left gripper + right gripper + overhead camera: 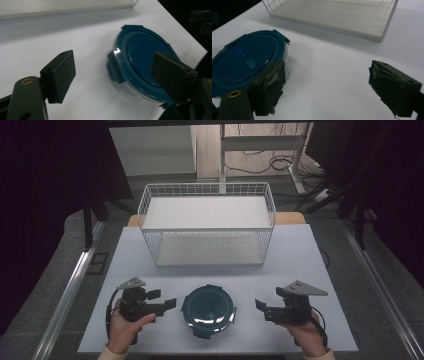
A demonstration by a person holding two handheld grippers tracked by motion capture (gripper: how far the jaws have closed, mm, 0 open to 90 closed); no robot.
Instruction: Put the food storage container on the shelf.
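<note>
Now a round container (208, 311) with a dark blue lid sits on the white table (300, 255), near the front edge and between the two hands. Its lid is on, with small clip tabs sticking out around the rim, and light glints off the top. In the left gripper view the container (140, 65) lies ahead and to the right, partly behind the right-hand jaw; its clear lower wall shows under the blue rim. In the right gripper view the container (247, 61) lies at the left, just beyond the left-hand jaw.

The left gripper (171, 303) is held in the person's left hand (125, 330) and points toward the container, its tip just beside the rim without touching. Its jaws stand wide apart with nothing between them. The right gripper (260, 307), in the right hand (307, 335), also points inward at the container but stays a little apart from it. Its jaws are likewise spread, gripping nothing, with bare table between them.

Behind the container, toward the far side of the table, stands a white wire basket (207, 187) with a pale board as its floor.
</note>
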